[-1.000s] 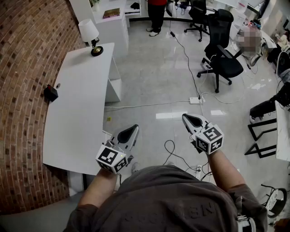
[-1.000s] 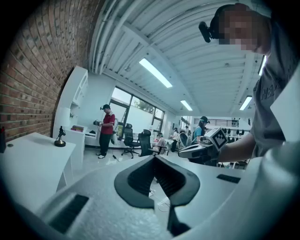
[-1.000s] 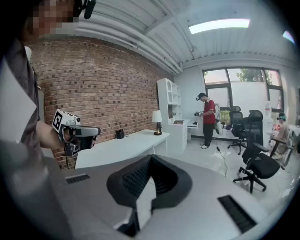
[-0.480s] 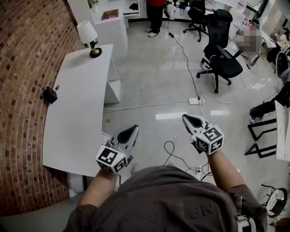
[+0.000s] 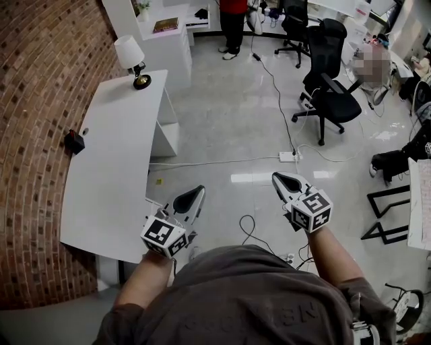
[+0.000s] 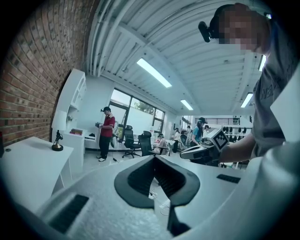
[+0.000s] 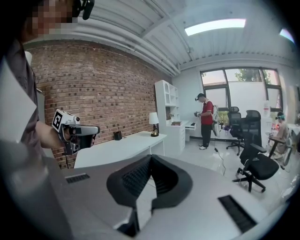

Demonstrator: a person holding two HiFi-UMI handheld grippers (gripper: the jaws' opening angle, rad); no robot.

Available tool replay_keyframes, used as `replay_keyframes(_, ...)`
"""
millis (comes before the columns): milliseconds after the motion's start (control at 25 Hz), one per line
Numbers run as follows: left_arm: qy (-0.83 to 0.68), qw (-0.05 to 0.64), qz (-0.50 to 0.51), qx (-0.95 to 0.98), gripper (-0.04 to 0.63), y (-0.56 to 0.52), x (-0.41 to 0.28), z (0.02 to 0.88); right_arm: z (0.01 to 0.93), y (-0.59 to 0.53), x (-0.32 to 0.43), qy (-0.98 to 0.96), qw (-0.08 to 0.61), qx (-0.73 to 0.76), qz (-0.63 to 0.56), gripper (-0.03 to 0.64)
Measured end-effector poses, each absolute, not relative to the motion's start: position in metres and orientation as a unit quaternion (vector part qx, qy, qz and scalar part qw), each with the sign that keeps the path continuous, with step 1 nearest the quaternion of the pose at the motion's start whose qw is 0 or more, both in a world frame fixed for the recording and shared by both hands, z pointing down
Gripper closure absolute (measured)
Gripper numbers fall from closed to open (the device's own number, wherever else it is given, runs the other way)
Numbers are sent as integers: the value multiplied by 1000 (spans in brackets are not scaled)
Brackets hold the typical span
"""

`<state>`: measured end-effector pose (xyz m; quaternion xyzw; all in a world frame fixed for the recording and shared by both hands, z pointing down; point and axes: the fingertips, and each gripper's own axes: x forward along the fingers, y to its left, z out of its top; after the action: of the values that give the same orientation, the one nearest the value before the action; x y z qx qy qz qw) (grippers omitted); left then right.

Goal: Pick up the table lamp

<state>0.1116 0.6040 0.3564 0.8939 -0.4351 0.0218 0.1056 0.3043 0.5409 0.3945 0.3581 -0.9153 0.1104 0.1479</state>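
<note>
The table lamp (image 5: pixel 132 59), with a white shade and a dark round base, stands at the far end of the long white table (image 5: pixel 114 168). It shows small in the left gripper view (image 6: pixel 57 141) and in the right gripper view (image 7: pixel 153 123). Both grippers hang over the floor, off the table's near right corner and far from the lamp. My left gripper (image 5: pixel 195 193) (image 6: pixel 153 157) is shut with nothing in it. My right gripper (image 5: pixel 283 178) (image 7: pixel 150 157) has its tips together and holds nothing.
A small black box (image 5: pixel 74 141) sits at the table's left edge by the brick wall. A white cabinet (image 5: pixel 168 40) stands beyond the lamp. Black office chairs (image 5: pixel 330 74), a power strip (image 5: pixel 288 156) with floor cables and a standing person (image 5: pixel 233 20) are to the right.
Both grippers have drifted a little forward together, still shut and level. The table and floor have slid slightly in the head view. The lamp has not moved.
</note>
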Motion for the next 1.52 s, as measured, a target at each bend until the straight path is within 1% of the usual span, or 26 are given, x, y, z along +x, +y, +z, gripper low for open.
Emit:
replay_keyframes(480,-468,98,10,878,597,592,184,349,386,520,362,-933,148,313,96,623)
replay_keyframes(720,-465,99,14,880,597,576,190,353,386,498,367,-934,143,314,95,623)
replay_keyframes(1000,-446,105,3,889,597,510,151,370,401,440,335,-927,146,332,97,623)
replay_keyframes(1160,-423,107,-1,900,597,443,110,379,405,384,293,-922,146,346,95,623)
replay_keyframes(1520,-369,96,20,924,597,276,5,362,381,232,184,-909,130,383,97,623)
